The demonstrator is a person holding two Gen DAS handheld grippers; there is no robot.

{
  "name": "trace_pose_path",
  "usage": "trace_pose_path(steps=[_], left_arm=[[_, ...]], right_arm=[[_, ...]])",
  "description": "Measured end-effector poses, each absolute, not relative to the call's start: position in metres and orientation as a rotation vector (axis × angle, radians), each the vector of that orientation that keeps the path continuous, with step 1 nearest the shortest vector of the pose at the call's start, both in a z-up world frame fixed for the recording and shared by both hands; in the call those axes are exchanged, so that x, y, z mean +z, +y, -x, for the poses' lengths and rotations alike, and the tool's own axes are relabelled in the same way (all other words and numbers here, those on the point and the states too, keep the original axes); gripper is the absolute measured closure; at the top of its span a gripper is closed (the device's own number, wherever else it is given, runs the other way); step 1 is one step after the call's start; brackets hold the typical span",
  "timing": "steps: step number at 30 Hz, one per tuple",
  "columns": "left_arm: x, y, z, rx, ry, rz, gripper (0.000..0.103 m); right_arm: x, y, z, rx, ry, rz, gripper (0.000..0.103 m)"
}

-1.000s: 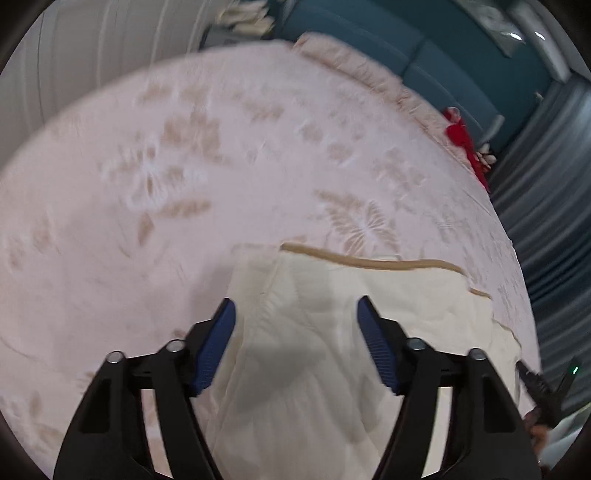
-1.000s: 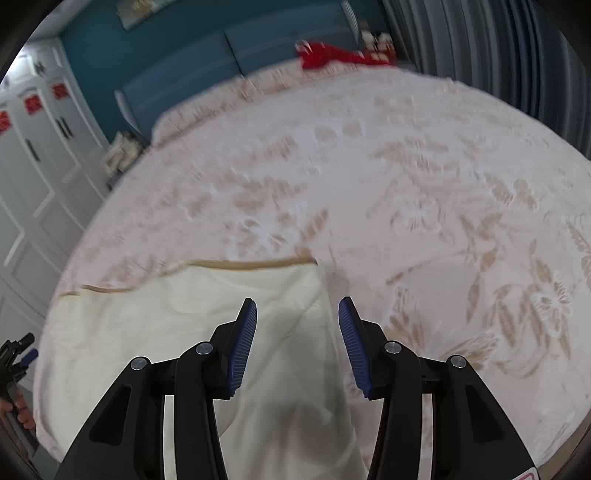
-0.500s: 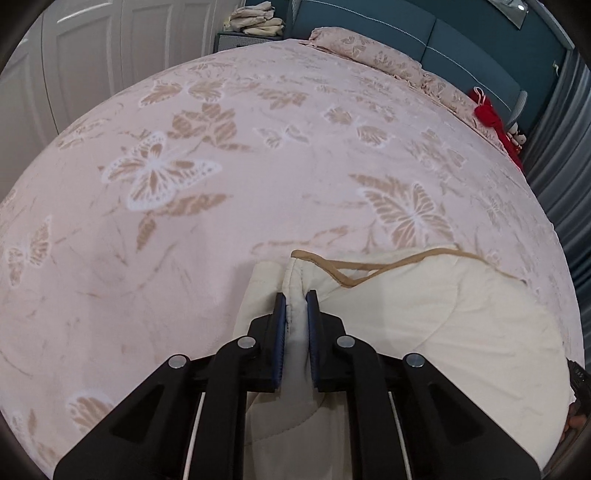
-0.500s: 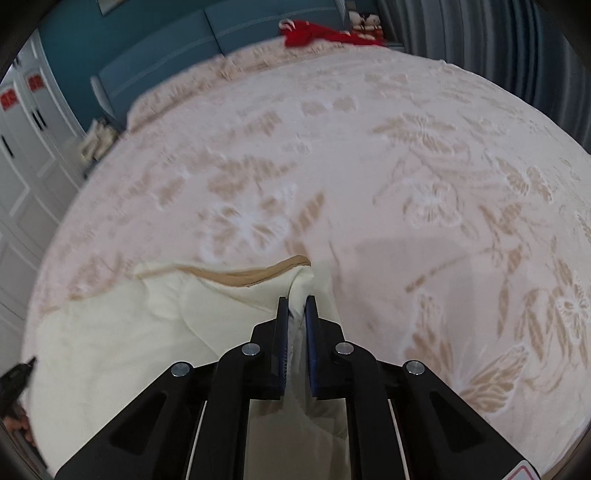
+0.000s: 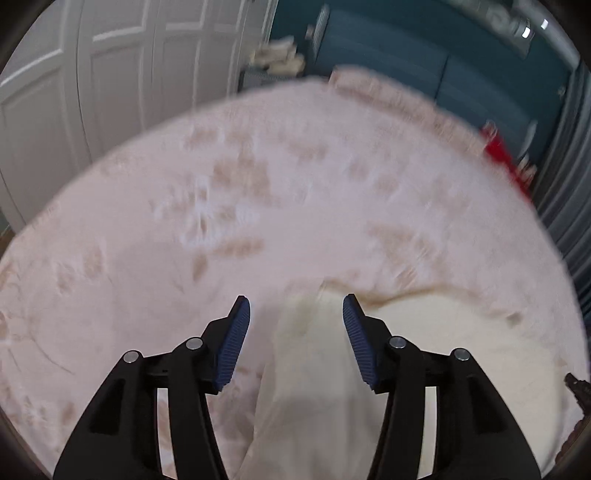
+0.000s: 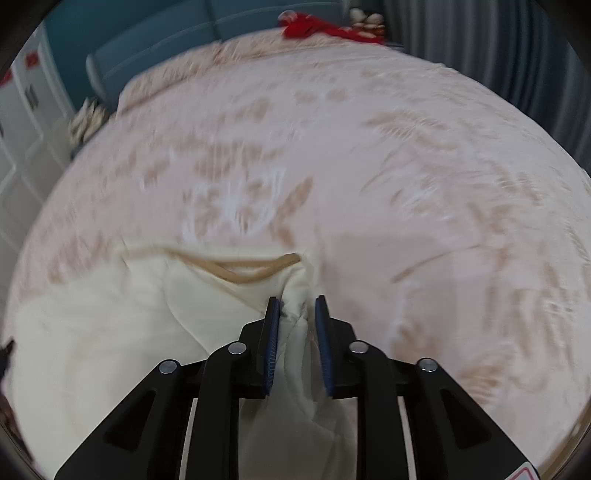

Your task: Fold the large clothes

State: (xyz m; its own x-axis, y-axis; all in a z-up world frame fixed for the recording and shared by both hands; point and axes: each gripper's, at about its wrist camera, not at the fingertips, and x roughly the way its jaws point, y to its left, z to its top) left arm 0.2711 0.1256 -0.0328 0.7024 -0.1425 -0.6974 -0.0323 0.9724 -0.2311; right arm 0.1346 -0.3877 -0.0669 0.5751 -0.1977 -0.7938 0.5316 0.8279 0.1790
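Note:
A cream quilted garment with a tan trimmed edge lies on the pink butterfly-print bedspread. My left gripper is open just above the garment's left corner, and its blue pads hold nothing. In the right wrist view the same garment spreads to the left, its tan edge curling near the corner. My right gripper has its jaws partly parted. A bunched fold of the garment's right corner still sits between the pads. Both views are motion-blurred.
White wardrobe doors stand left of the bed. A teal headboard and a red item are at the far end, with grey curtains on the right. The other gripper's dark tip shows at the right edge.
Both grippers shut on the garment's corners half a second ago. The left has since let go and opened wide. The right jaws have begun to part, and both cameras have moved.

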Motion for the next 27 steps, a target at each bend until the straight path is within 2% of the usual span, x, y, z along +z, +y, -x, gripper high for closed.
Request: trace_pose_path(steps=[4,6,8,10,18,27], left_arm=[[0.014,0.081,-0.26,-0.211,0.731,0.173,0.054],[0.018,0.046,-0.262,-0.319,0.754,0.165,0.057],[0.011,0.013,-0.266,-0.397,0.801,0.156,0.067],[-0.005,-0.022,-0.271,-0.425,0.846,0.097,0.07],[-0.074,-0.059,-0.28,-0.436,0.98,0.084,0.071],[-0.104,-0.073,-0.282,-0.408,0.971,0.008,0.071]], right_arm=[[-0.018,-0.351,-0.134,-0.33,0.772,-0.394,0.081],[-0.011,-0.32,-0.147,-0.249,0.773,-0.369,0.086],[-0.013,-0.288,-0.164,-0.167,0.791,-0.348,0.089],[-0.022,-0.257,-0.185,-0.117,0.816,-0.314,0.092],[-0.072,-0.229,-0.226,-0.095,0.935,-0.331,0.091],[-0.114,-0.225,-0.234,-0.113,0.992,-0.311,0.095]])
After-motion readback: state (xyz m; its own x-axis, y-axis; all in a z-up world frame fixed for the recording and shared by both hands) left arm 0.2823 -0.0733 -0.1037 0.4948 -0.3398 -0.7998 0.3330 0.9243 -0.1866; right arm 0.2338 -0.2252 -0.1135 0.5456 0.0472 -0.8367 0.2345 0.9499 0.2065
